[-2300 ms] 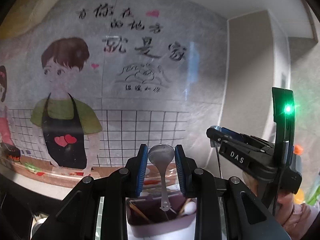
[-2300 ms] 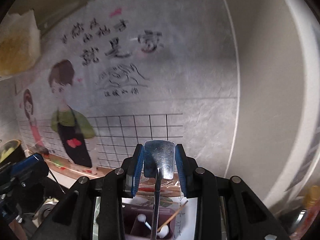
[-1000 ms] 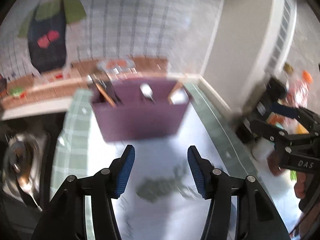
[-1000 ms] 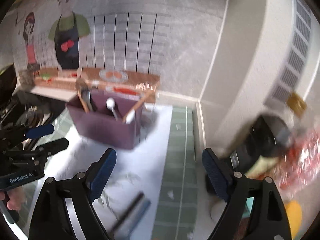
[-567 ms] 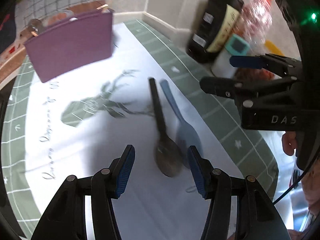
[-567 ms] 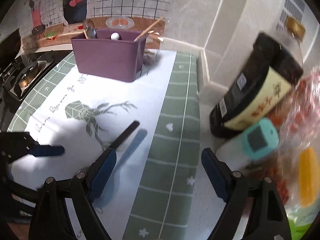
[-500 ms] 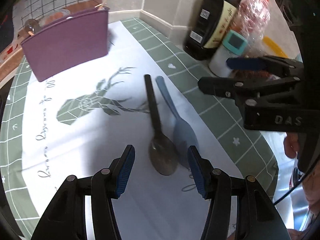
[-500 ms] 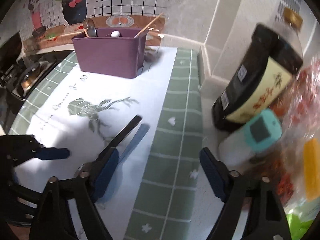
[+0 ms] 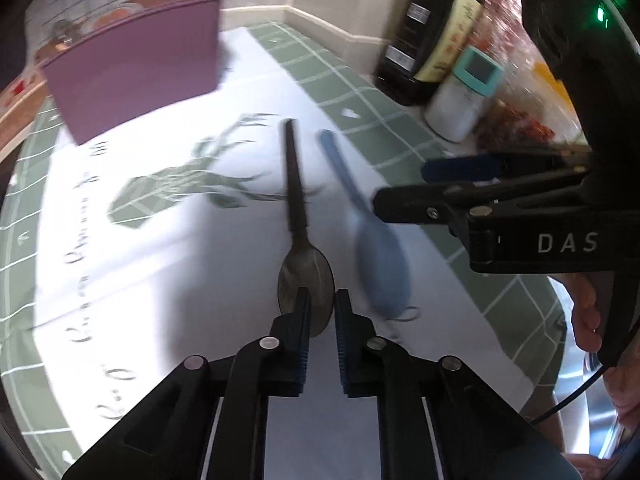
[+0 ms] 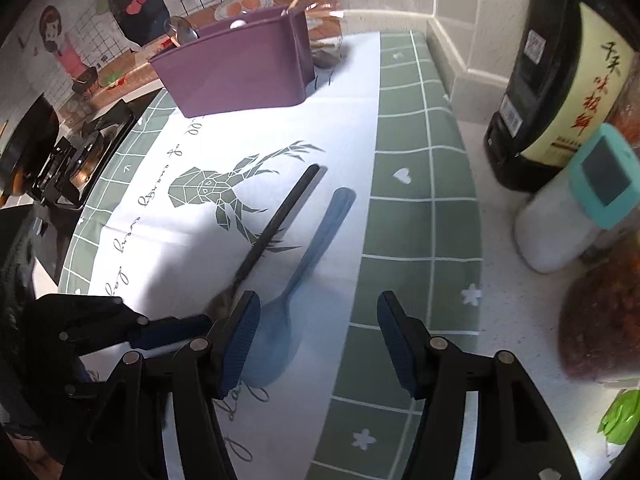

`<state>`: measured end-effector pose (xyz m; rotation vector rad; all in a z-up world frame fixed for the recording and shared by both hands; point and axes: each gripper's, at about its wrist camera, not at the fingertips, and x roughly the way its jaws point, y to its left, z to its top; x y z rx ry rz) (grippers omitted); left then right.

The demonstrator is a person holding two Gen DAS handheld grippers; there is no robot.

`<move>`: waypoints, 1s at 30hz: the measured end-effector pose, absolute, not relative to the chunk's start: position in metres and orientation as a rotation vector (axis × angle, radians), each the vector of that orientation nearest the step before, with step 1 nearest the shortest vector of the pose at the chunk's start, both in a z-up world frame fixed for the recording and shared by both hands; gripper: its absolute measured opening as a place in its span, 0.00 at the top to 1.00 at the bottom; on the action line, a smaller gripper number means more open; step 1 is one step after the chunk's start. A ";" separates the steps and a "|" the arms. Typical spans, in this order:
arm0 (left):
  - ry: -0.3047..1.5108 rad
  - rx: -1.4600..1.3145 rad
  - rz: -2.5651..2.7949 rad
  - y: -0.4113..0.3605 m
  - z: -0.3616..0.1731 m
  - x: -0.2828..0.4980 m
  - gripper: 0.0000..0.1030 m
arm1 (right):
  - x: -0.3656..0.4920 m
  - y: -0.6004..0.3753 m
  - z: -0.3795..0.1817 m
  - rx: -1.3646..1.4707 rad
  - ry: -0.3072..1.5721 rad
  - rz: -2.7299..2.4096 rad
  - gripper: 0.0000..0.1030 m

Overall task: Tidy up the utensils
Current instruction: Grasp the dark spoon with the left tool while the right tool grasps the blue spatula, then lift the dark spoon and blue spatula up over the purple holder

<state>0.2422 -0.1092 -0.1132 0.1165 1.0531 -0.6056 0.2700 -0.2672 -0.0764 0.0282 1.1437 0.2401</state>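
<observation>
A black-handled metal spoon (image 9: 298,208) and a blue plastic spoon (image 9: 372,236) lie side by side on a white placemat (image 9: 160,264). My left gripper (image 9: 321,312) has its jaws narrowed around the bowl of the black-handled spoon, which still lies on the mat. My right gripper (image 10: 318,332) is wide open above the bowl of the blue spoon (image 10: 296,280). The black-handled spoon (image 10: 280,220) lies to its left. A purple utensil holder (image 10: 240,68) with utensils in it stands at the far end of the mat; it also shows in the left wrist view (image 9: 136,80).
A dark sauce bottle (image 10: 560,80), a white shaker with a teal lid (image 10: 572,216) and bags of red food (image 10: 600,312) stand at the right. A gas stove (image 10: 60,160) is at the left. A green checked cloth (image 10: 420,160) lies under the placemat.
Both grippers let go of their utensils into the purple holder and swung down to the mat. My left gripper has closed in around the black-handled spoon's bowl. My right gripper stays open.
</observation>
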 end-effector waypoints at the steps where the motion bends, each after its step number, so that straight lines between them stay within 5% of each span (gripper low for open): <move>1: 1.050 0.110 -0.587 -0.101 -0.112 0.244 0.89 | 0.272 -0.264 -0.079 0.030 1.149 0.240 0.44; 9: 1.036 0.061 -0.413 -0.025 -0.106 0.255 0.89 | 0.286 -0.231 -0.100 -0.029 1.188 0.204 0.48; 15: 1.054 -0.016 -0.380 0.018 -0.098 0.254 0.87 | 0.293 -0.190 -0.098 -0.167 1.161 0.253 0.92; 22: 1.084 0.054 -0.479 0.001 -0.075 0.274 0.73 | 0.300 -0.174 -0.086 -0.148 1.136 0.321 0.93; 30: 1.249 0.239 -0.416 -0.049 -0.100 0.331 0.73 | 0.293 -0.208 -0.067 -0.026 1.121 0.304 0.93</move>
